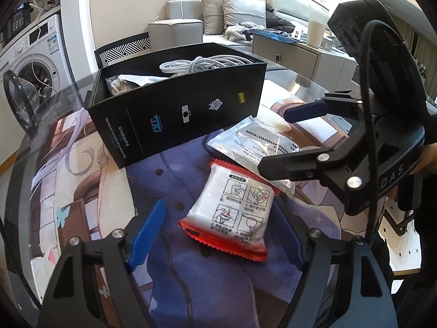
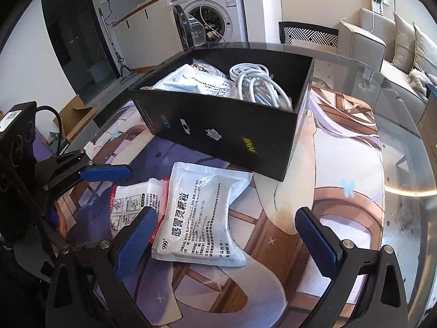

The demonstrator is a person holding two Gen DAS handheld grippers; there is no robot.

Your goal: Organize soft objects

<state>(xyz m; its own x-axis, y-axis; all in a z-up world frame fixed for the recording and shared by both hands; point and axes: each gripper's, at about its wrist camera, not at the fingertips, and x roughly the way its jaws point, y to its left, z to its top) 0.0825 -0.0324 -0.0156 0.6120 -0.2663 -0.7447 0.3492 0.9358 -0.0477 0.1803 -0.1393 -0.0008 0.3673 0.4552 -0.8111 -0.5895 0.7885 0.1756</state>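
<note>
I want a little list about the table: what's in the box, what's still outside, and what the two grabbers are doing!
box: black box, open top, on the picture mat
inside box: white coiled cable and a white packet
outside box: white pouch overlapping the red-edged packet, both in front of the box
left gripper: open, fingers either side of the red-edged packet
right gripper: open, over the white pouch, holding nothing
</note>
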